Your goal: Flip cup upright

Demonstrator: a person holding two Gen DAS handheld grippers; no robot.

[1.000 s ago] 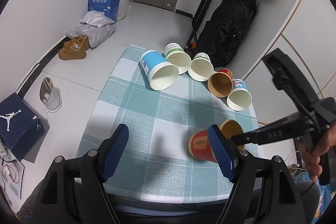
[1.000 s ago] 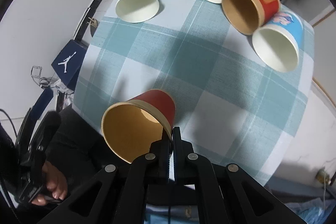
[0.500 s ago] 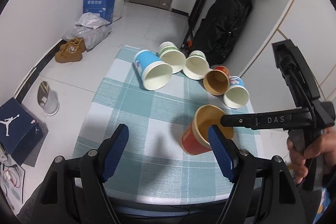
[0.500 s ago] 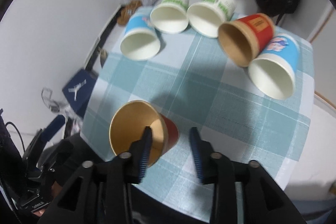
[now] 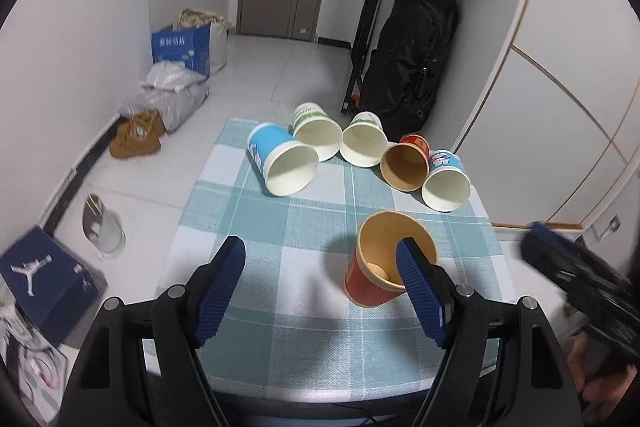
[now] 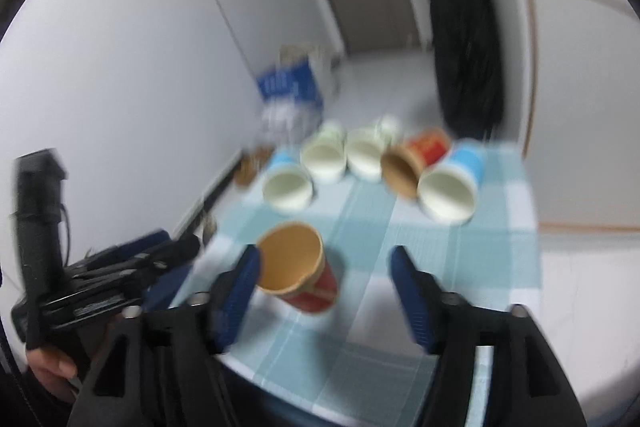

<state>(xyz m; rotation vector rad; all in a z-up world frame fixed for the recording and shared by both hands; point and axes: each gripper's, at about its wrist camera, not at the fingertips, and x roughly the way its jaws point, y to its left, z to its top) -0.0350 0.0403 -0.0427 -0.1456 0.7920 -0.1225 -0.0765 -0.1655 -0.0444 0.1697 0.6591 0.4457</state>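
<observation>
A red paper cup [image 5: 376,269] with a brown inside stands upright on the checked tablecloth [image 5: 280,227], mouth up. It also shows in the blurred right wrist view [image 6: 298,277]. My left gripper [image 5: 320,287] is open, and its right finger [image 5: 420,291] partly covers the cup's rim. My right gripper [image 6: 324,291] is open and empty, pulled back from the cup, which sits near its left finger [image 6: 238,287]. The right gripper's body shows at the right edge of the left wrist view [image 5: 580,287].
Several paper cups lie on their sides in a row at the table's far end: a blue one [image 5: 280,163], two white-green ones [image 5: 316,131], a red one [image 5: 406,163] and a light blue one [image 5: 446,181]. A black bag [image 5: 412,67] and boxes stand on the floor.
My right gripper turned the red cup from lying on its side to standing, opened, let go of its rim and drew back. The left gripper stayed open.
</observation>
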